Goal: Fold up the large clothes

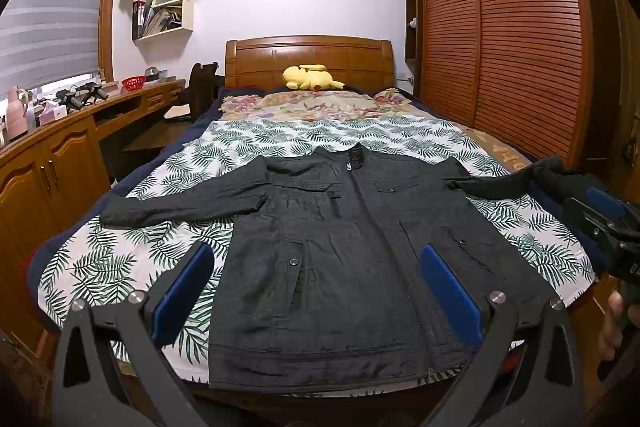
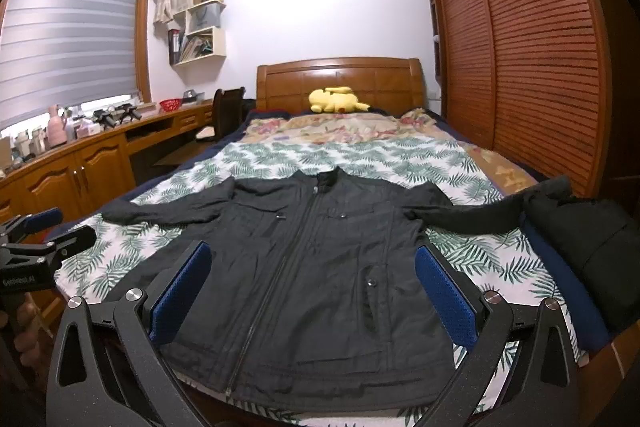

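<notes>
A dark grey zip jacket (image 1: 340, 251) lies flat and face up on the leaf-print sheet (image 1: 120, 267), collar toward the headboard, both sleeves spread sideways. In the right wrist view the same jacket (image 2: 312, 267) fills the foot of the bed. My left gripper (image 1: 318, 291) hovers open above the jacket's hem, its blue pads wide apart with nothing between them. My right gripper (image 2: 312, 291) is also open over the hem, empty. The right gripper (image 1: 604, 223) shows at the right edge of the left wrist view, and the left gripper (image 2: 44, 231) at the left edge of the right wrist view.
A yellow plush toy (image 1: 310, 78) rests by the wooden headboard (image 1: 308, 55). A wooden desk with clutter (image 1: 60, 131) and a chair (image 1: 202, 87) run along the left. Slatted wardrobe doors (image 1: 500, 39) stand on the right. Another dark garment (image 2: 592, 239) is heaped at the bed's right edge.
</notes>
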Action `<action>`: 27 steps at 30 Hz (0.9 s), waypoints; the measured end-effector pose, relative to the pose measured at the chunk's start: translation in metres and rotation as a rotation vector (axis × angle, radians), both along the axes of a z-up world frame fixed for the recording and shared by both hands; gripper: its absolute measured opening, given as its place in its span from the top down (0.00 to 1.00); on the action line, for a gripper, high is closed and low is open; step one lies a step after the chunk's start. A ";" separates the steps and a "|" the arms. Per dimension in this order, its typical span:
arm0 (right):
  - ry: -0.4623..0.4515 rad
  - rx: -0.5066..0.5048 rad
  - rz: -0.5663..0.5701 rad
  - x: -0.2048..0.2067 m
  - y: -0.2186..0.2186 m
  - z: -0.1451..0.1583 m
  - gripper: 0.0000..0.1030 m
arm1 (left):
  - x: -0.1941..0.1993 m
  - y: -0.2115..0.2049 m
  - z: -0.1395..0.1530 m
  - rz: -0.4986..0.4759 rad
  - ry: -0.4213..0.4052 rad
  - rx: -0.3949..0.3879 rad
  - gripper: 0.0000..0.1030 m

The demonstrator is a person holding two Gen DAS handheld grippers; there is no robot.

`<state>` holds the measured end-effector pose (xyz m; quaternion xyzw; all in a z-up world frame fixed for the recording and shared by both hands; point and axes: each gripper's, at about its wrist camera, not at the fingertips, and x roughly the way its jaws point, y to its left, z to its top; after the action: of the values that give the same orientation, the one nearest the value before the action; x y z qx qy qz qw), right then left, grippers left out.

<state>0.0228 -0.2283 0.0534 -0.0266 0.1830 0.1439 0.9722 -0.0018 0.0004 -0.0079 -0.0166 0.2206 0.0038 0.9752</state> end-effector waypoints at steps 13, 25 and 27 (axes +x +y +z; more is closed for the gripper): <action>0.002 0.002 0.001 -0.002 -0.001 -0.002 0.00 | 0.000 -0.002 0.000 0.003 -0.001 0.000 0.00; 0.002 0.003 0.000 -0.002 -0.002 -0.002 0.00 | 0.001 -0.002 -0.001 0.006 0.007 -0.003 0.00; 0.002 0.003 0.001 -0.002 -0.002 -0.002 0.00 | 0.001 -0.001 -0.001 0.005 0.007 -0.004 0.00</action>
<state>0.0212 -0.2301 0.0514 -0.0250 0.1840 0.1447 0.9719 -0.0009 -0.0008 -0.0087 -0.0192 0.2239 0.0059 0.9744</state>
